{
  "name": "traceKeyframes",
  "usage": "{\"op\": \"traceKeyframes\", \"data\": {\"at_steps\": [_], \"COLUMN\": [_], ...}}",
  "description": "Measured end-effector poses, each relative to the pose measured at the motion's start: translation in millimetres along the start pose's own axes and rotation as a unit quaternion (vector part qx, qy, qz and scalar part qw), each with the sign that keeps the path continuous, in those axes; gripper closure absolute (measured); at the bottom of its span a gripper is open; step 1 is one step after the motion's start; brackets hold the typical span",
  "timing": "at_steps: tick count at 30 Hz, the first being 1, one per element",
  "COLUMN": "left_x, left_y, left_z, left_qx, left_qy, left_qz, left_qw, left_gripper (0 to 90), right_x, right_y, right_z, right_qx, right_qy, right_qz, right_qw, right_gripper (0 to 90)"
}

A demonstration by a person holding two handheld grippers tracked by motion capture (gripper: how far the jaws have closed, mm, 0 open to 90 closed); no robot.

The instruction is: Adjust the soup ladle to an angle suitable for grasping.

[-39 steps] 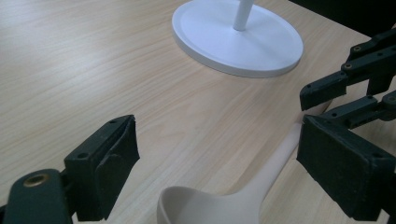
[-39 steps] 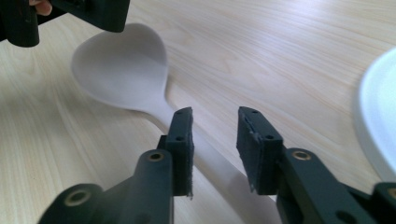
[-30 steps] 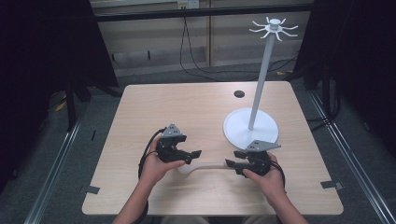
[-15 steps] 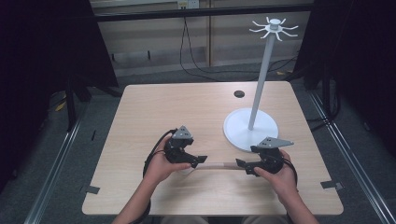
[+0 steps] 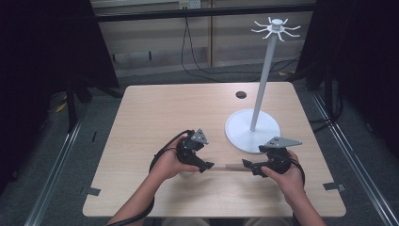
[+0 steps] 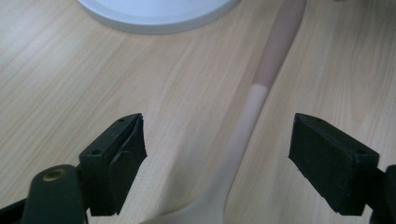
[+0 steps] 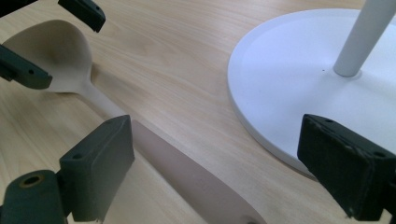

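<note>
Both grippers have shifted toward the right edge of the table since the earlier frames, and the spoon (image 5: 228,166) between them has gone with them; it now lies flat near the front edge, just in front of the white stand (image 5: 252,131). Your left gripper (image 5: 207,166) sits at the bowl end of the spoon, and your right gripper (image 5: 246,164) at the handle end. In the left gripper view, the jaws stand spread wide with the spoon's neck (image 6: 247,116) running between them, touching neither pad. In the right gripper view, the jaws are likewise spread, one to each side of the darker handle (image 7: 187,172), with the stand's round base (image 7: 280,79) just beside the far jaw. Neither gripper pinches anything at this moment. Judge the current step as positioning for a grasp: both tools straddle the spoon, but no grip is made. For the next move, centre one gripper over the handle, lower it until the pads flank the shaft, then close firmly. Keep the right gripper clear of the base rim while closing. The hooks (image 5: 276,27) at the top of the pole are the likely destination, so plan a grip that leaves the handle end free.
</note>
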State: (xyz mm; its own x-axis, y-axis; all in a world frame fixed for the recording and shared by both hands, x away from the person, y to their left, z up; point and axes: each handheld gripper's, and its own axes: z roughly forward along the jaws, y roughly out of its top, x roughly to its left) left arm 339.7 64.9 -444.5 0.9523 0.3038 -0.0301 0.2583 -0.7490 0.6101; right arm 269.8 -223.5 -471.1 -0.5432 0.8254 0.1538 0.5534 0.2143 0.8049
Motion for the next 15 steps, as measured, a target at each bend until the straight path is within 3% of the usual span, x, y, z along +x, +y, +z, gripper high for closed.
{"op": "traceKeyframes", "data": {"at_steps": [6, 10, 12, 13, 14, 15], "left_x": [-1.5, -4.2, -5.6, -7.7, -5.8, -5.7], "left_y": [2.8, 4.1, 6.4, 6.8, 9.0, 9.7], "left_z": [7.7, 16.0, 19.7, 21.8, 22.3, 24.0], "left_qx": [0.035, 0.064, 0.086, 0.09, 0.105, 0.113], "left_qy": [-0.007, -0.01, -0.018, -0.018, -0.023, -0.028], "left_qz": [0.022, 0.045, 0.065, 0.066, 0.086, 0.089], "left_qw": [0.9991, 0.9969, 0.994, 0.9936, 0.9904, 0.9893], "left_gripper": [24.7, 31.7, 35.7, 37.6, 39.8, 41.9], "right_x": [-5.4, -6.0, -6.1, -6.1, -6.4, -6.6], "right_y": [-1.2, -1.7, -1.8, -1.8, -1.9, -1.9], "right_z": [-3.9, -4.3, -4.0, -3.7, -3.3, -3.4], "right_qx": [-0.003, -0.005, -0.004, -0.003, -0.003, -0.002], "right_qy": [-0.006, -0.005, -0.006, -0.006, -0.005, -0.006], "right_qz": [0.012, 0.018, 0.018, 0.02, 0.02, 0.021], "right_qw": [0.9999, 0.9998, 0.9998, 0.9998, 0.9998, 0.9998], "right_gripper": [8.4, 8.3, 8.3, 8.3, 8.3, 8.3]}}
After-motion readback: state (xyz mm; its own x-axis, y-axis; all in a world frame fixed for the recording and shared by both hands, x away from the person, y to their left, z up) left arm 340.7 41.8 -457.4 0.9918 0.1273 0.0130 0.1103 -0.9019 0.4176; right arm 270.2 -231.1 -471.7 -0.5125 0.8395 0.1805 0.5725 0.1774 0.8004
